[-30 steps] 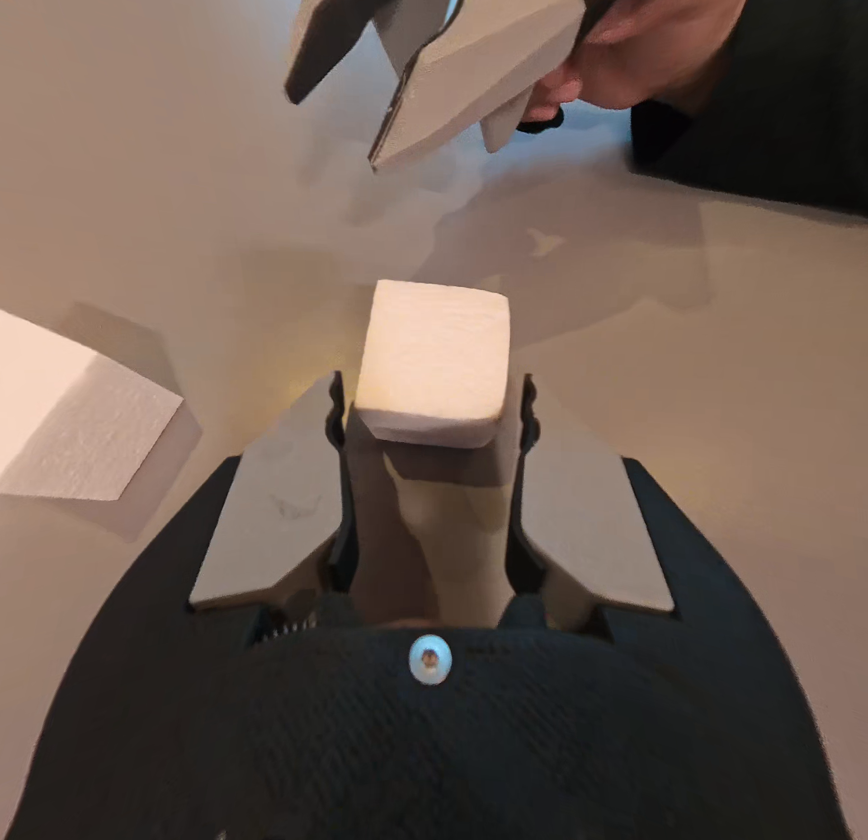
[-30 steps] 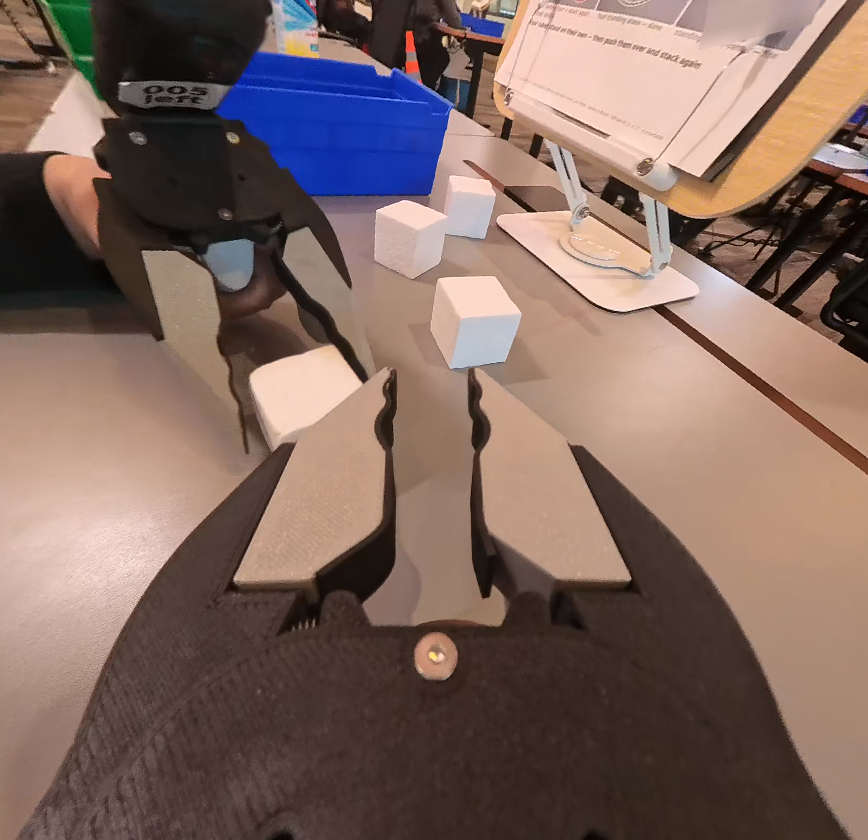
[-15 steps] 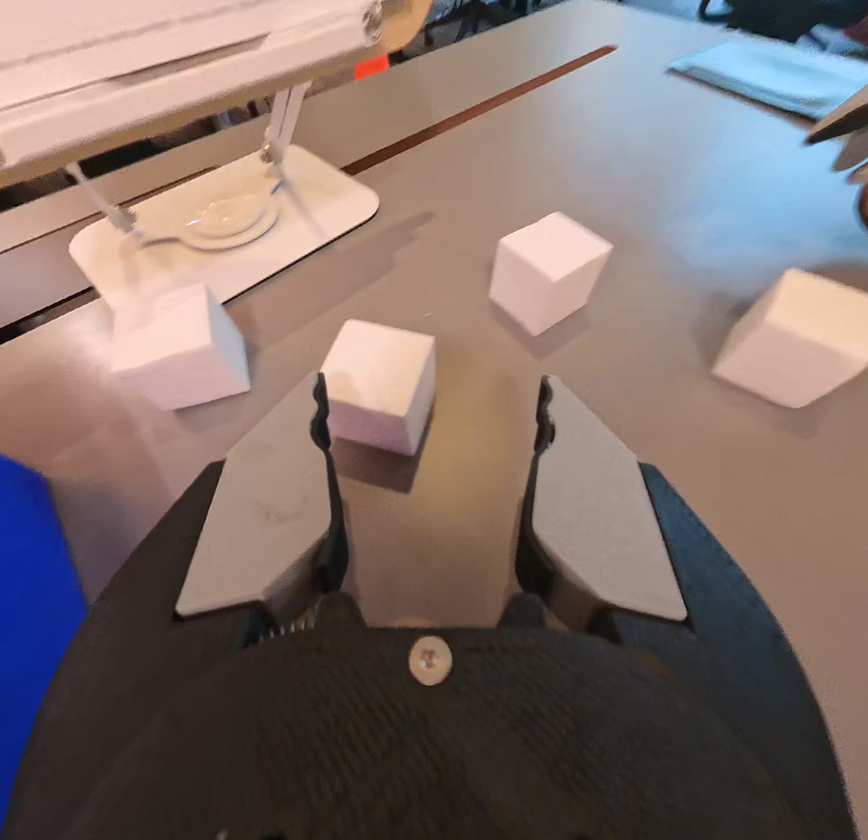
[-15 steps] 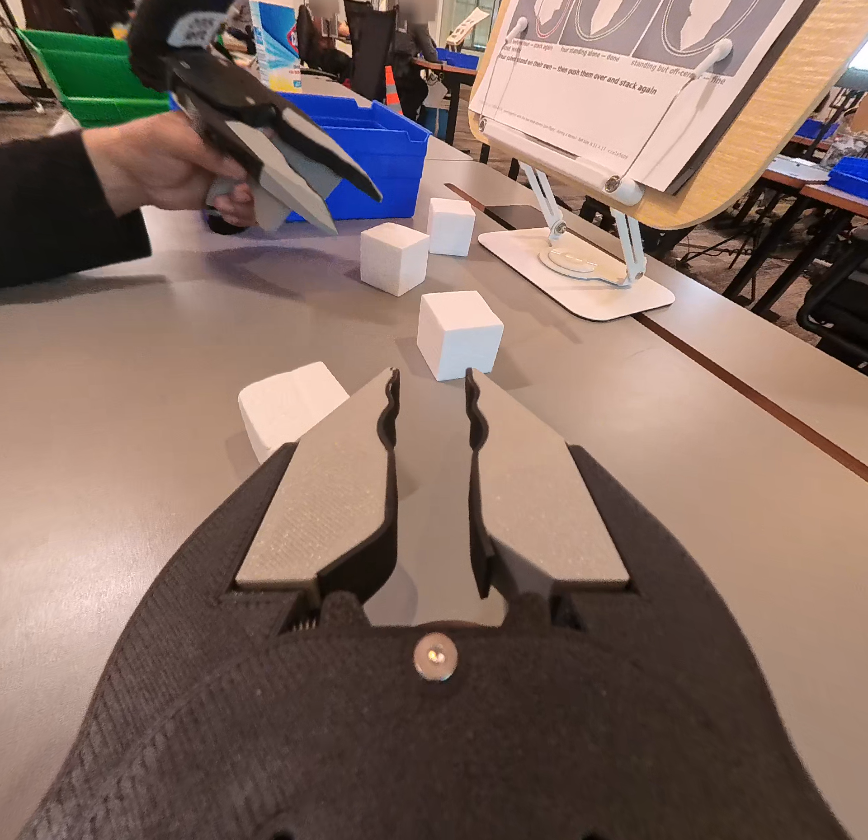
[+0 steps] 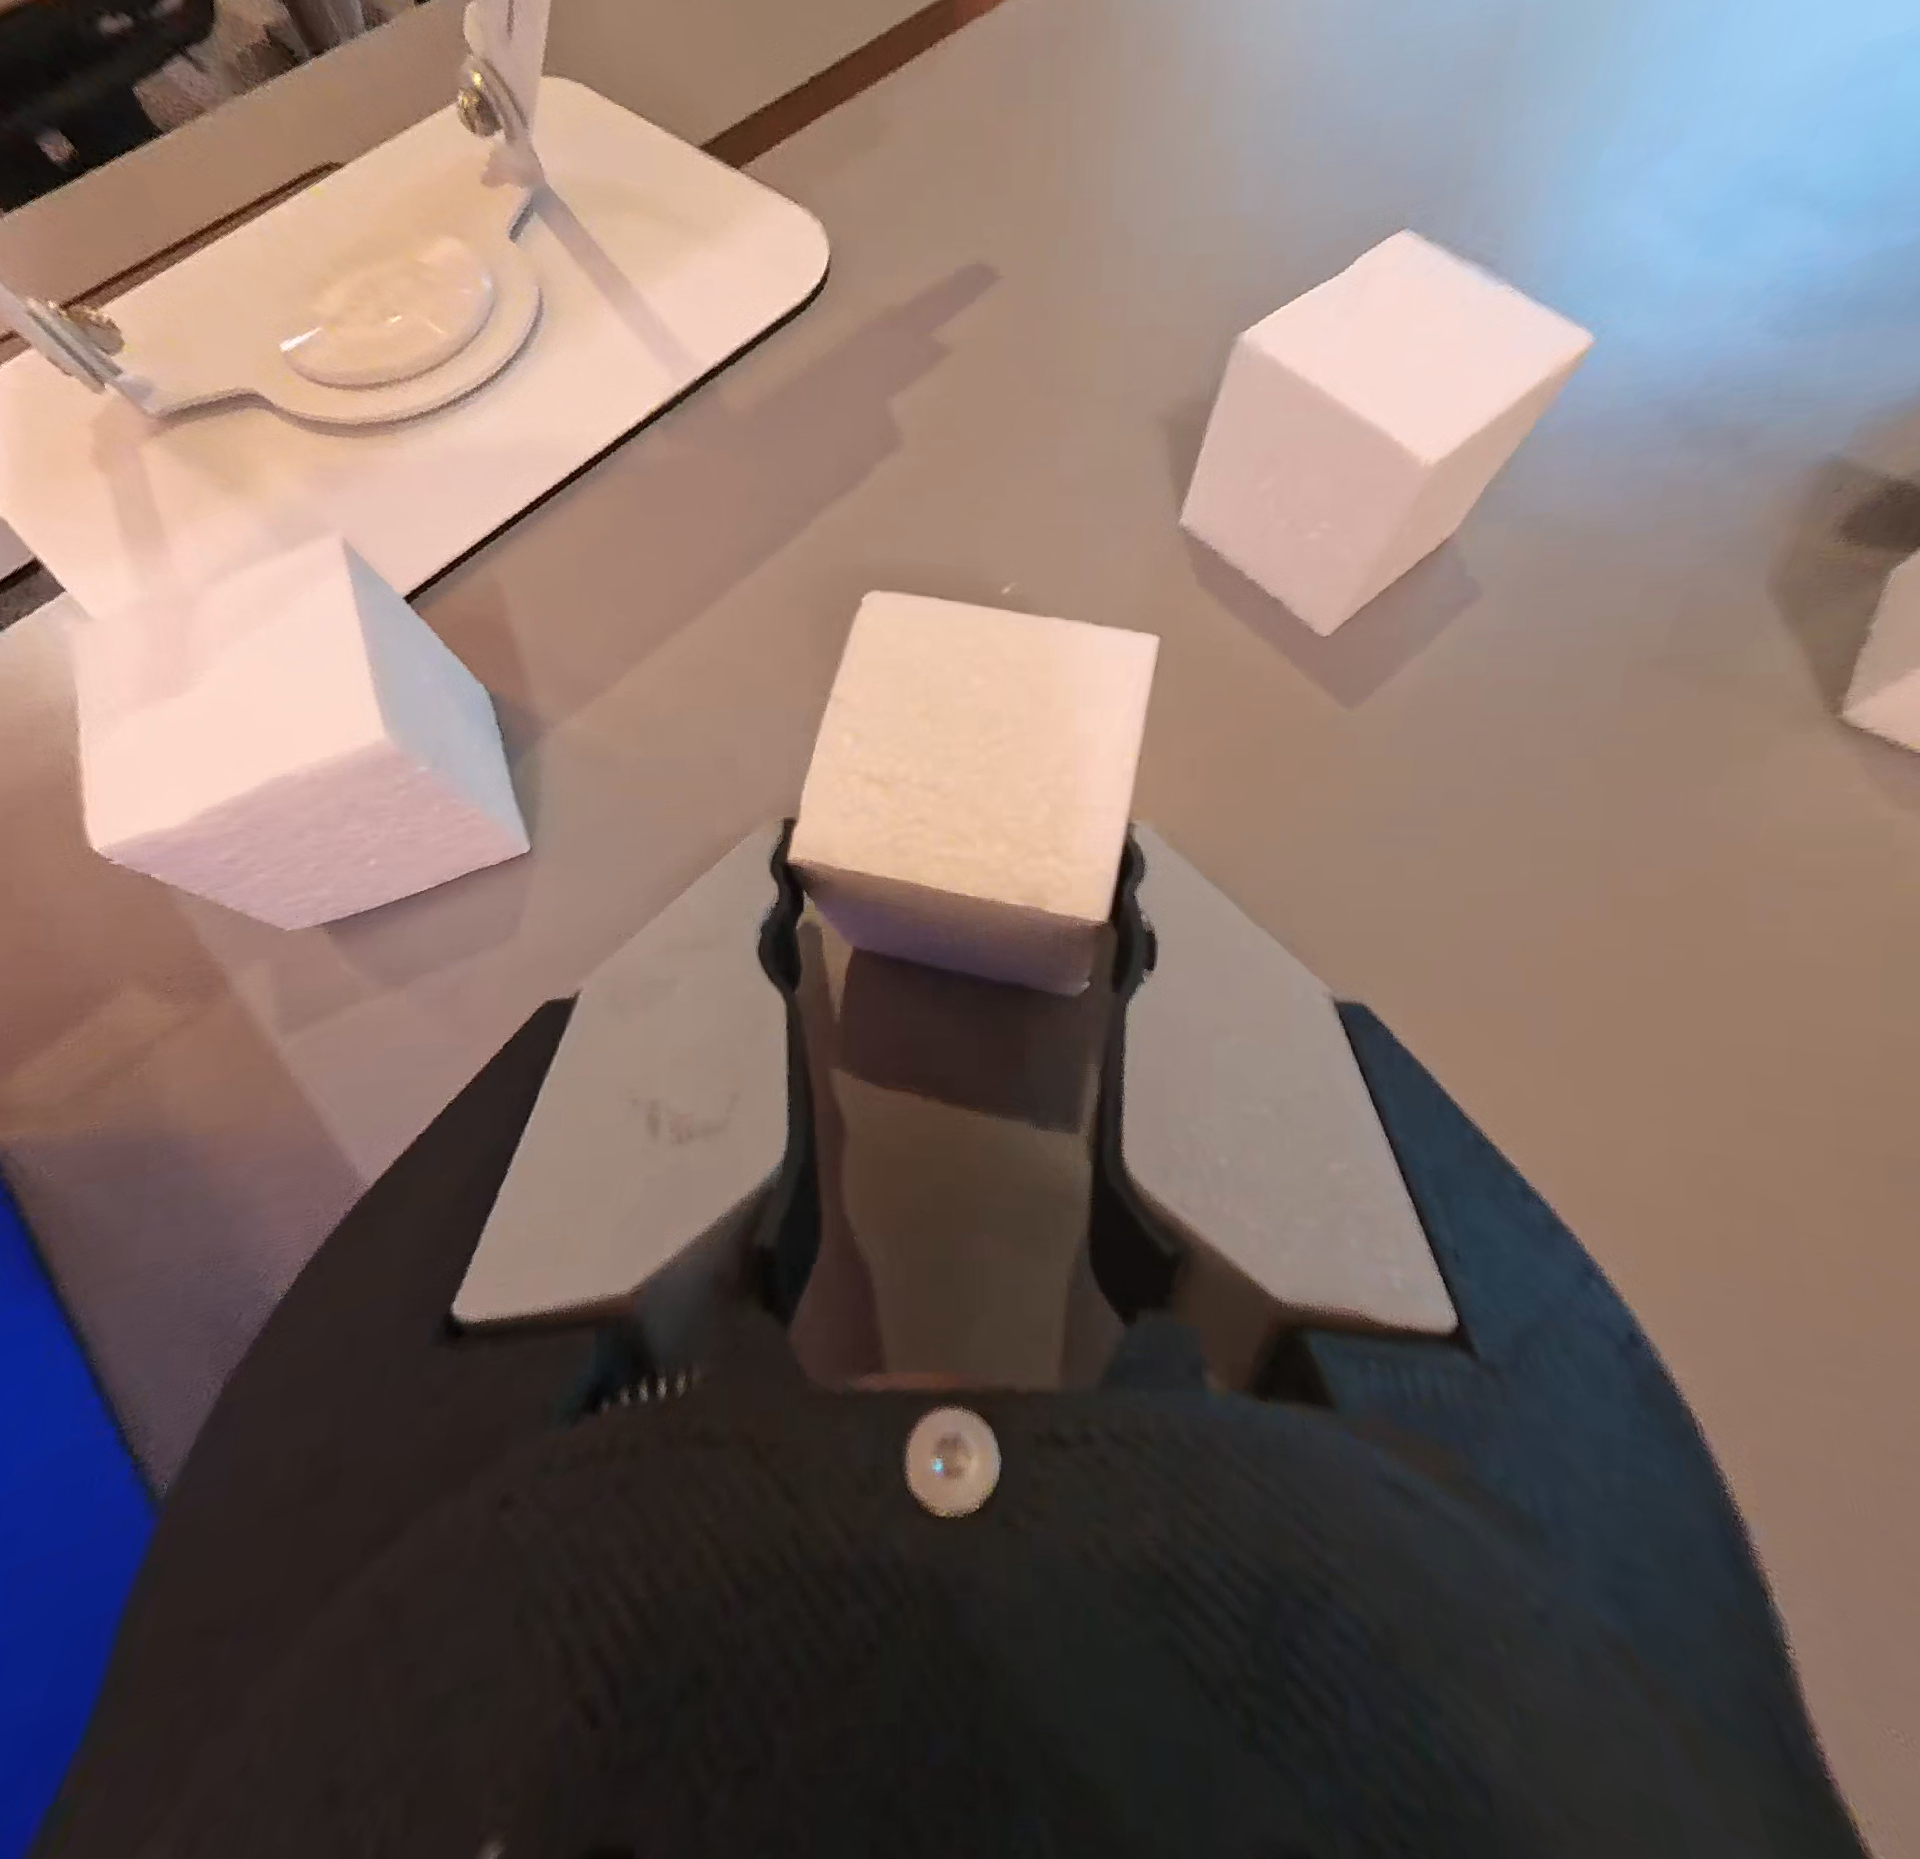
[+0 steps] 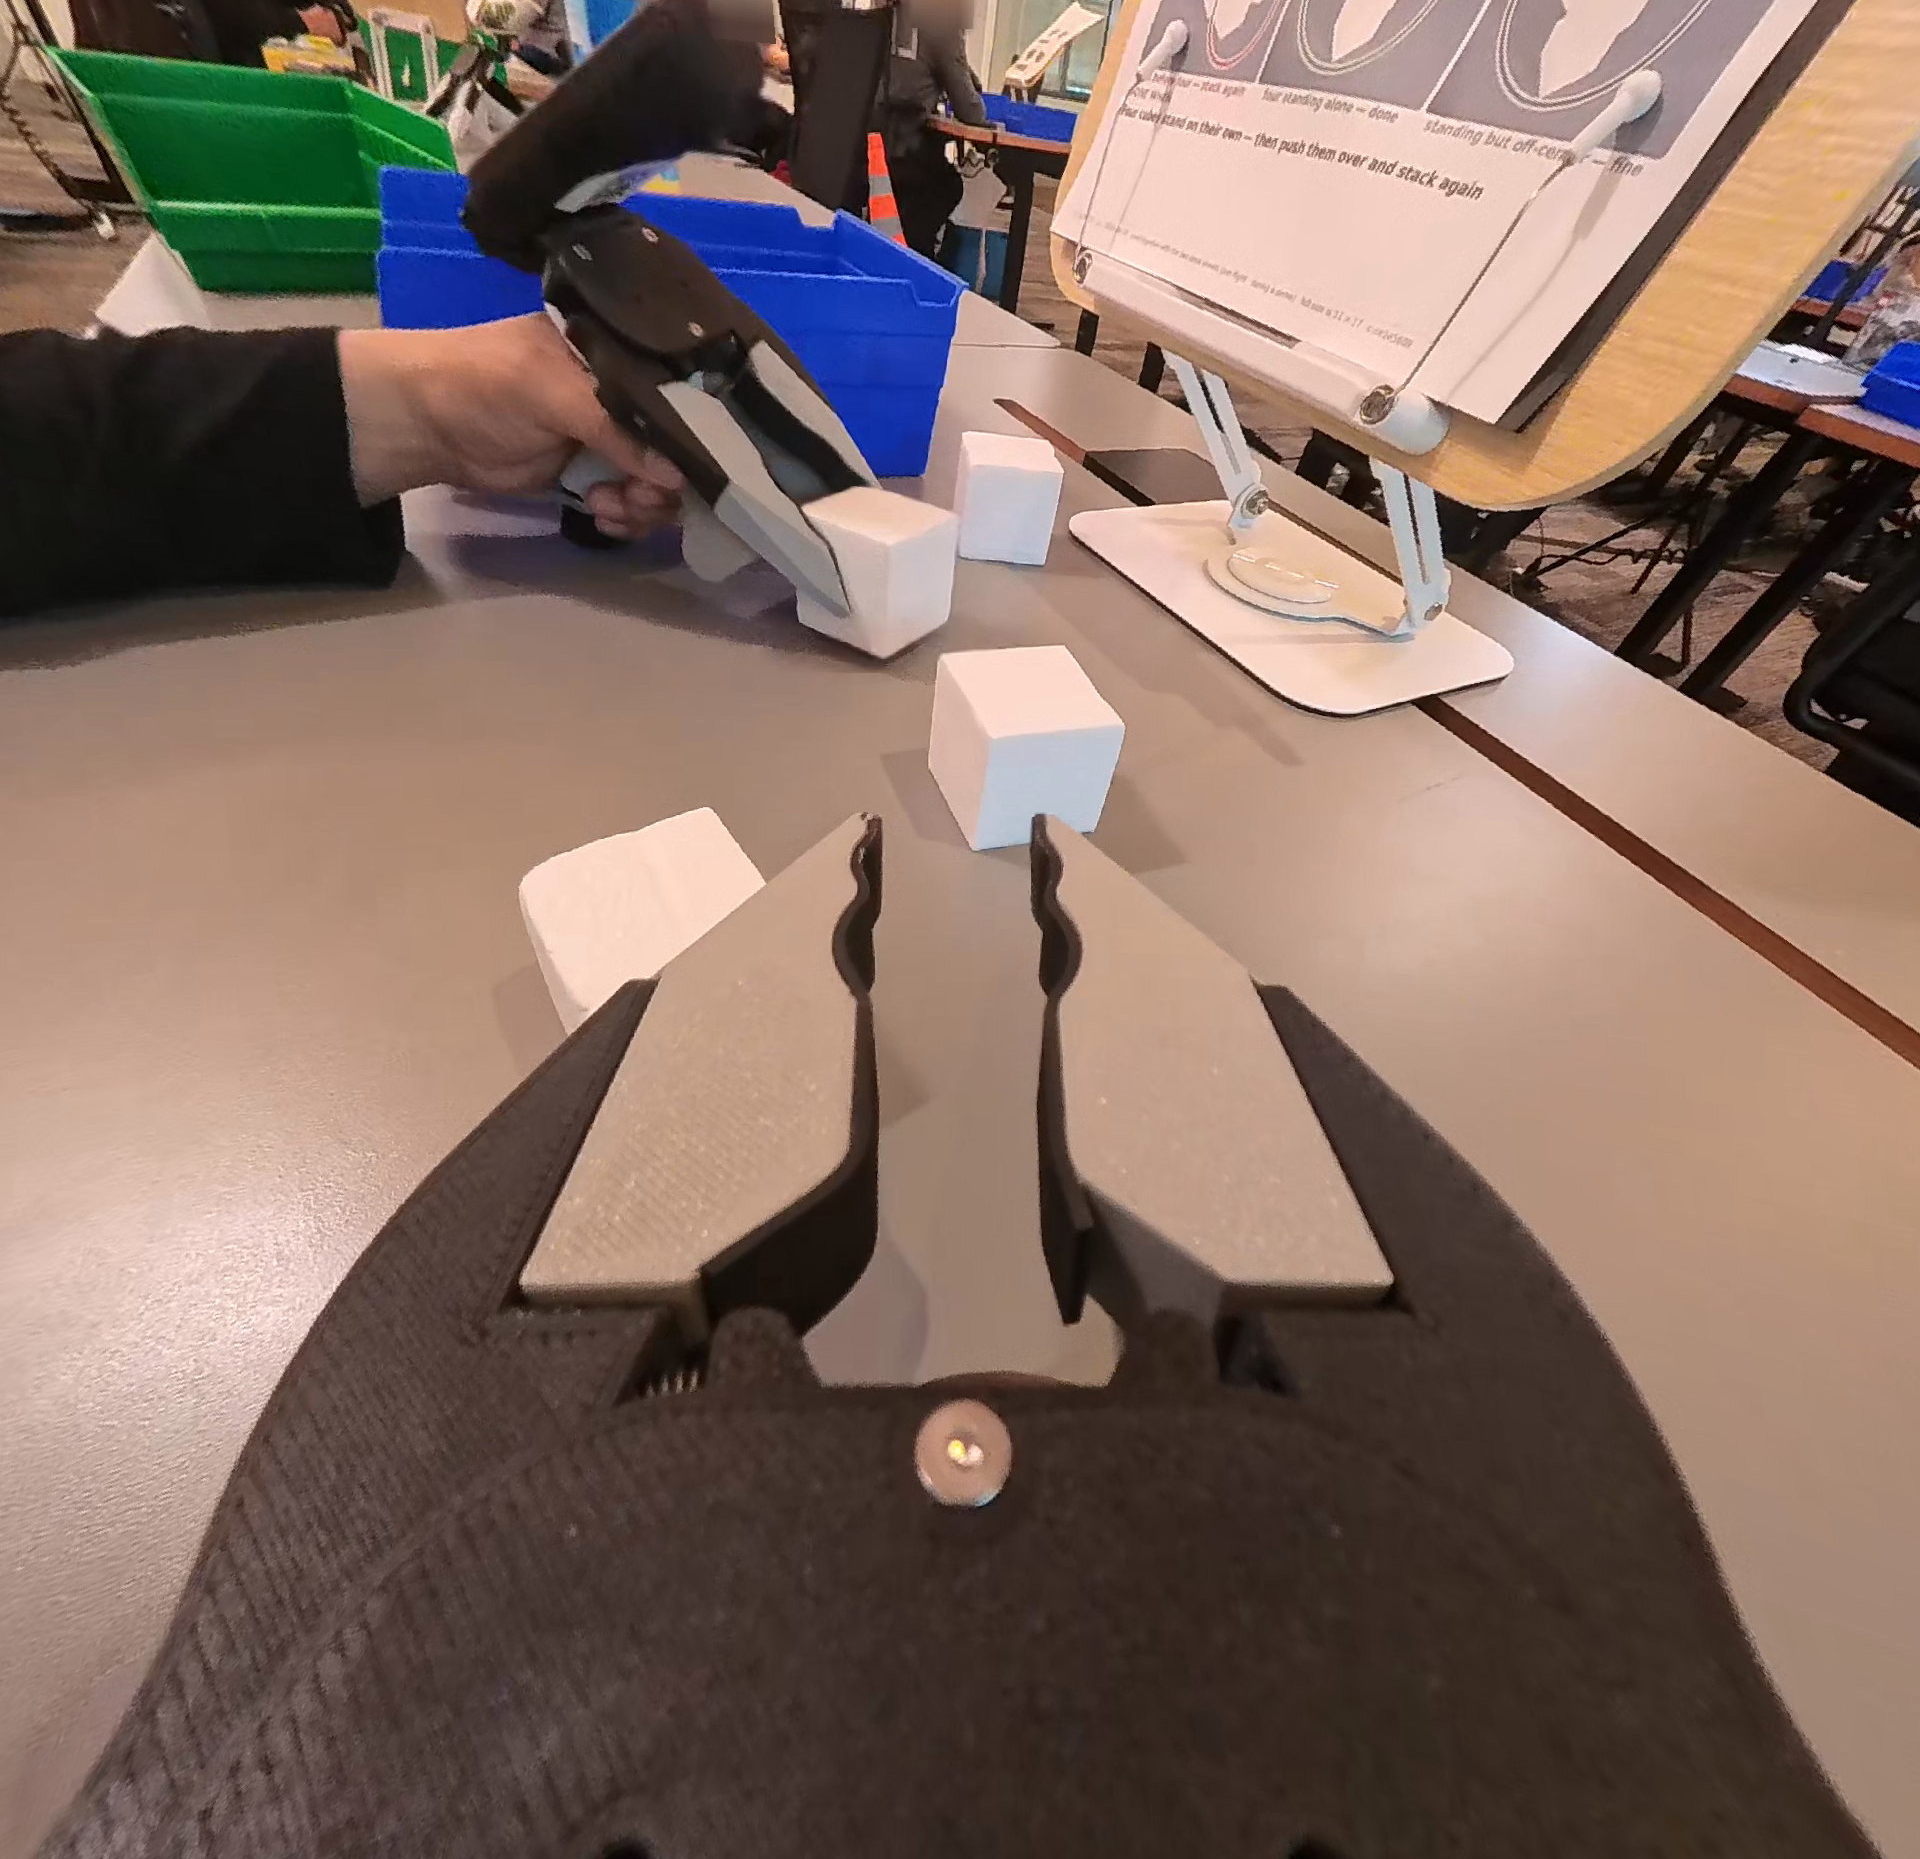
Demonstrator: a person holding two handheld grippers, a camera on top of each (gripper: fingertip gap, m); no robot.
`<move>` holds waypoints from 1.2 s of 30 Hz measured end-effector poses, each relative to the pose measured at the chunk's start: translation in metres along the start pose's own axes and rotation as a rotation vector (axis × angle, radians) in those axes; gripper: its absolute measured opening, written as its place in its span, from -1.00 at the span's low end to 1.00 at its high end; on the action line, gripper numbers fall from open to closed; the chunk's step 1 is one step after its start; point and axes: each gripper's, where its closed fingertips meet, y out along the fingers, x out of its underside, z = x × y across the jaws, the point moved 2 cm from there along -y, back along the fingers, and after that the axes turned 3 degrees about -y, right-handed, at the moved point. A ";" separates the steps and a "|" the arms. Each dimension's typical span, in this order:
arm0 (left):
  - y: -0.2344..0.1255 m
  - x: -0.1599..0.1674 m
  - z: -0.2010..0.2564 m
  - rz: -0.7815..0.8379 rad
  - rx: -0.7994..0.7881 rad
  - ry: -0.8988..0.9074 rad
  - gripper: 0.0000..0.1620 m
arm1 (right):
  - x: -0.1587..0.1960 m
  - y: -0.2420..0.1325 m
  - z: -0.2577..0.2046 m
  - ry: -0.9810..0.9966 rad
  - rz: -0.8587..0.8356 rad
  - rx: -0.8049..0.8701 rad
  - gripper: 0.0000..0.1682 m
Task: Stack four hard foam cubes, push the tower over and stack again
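Gripping one white foam cube (image 5: 977, 770) between its two fingertips, the left hand-held gripper (image 5: 961, 900) has its jaws closed against the cube's opposite side faces; in the right wrist view this held cube (image 6: 883, 583) sits tilted, one lower edge at or just above the grey tabletop (image 6: 312, 770), and contact there cannot be told. A hand (image 6: 488, 417) with a dark sleeve holds that gripper's handle. The right hand-held gripper (image 6: 956, 843) is empty, its jaws parted by a narrow gap, hovering over the tabletop's near part. A second cube (image 6: 1023, 744) stands upright just beyond the right fingertips, touching neither. A third cube (image 6: 634, 900) lies just left of the right gripper's left finger, partly hidden behind it. A fourth cube (image 6: 1008, 498) stands farther back, beside the white base of a document stand (image 6: 1288, 604) toward the tabletop's far right edge. In the left wrist view the fourth cube (image 5: 291, 739) lies left of the held cube, the second cube (image 5: 1371, 427) to its upper right, both apart from it. Blue bins (image 6: 831, 282) occupy the tabletop's far left.
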 end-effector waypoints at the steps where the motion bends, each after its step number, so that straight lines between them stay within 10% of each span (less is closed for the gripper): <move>1: -0.003 -0.003 0.004 0.016 0.014 -0.003 -0.28 | -0.001 -0.001 0.001 0.002 0.005 0.003 -0.69; 18: -0.015 -0.083 0.197 0.017 0.338 0.273 -0.28 | 0.025 -0.009 0.036 0.095 -0.113 0.202 -0.78; 36: 0.003 -0.066 0.217 -0.022 0.374 0.275 -0.27 | 0.032 -0.003 0.045 0.134 -0.183 0.274 -0.77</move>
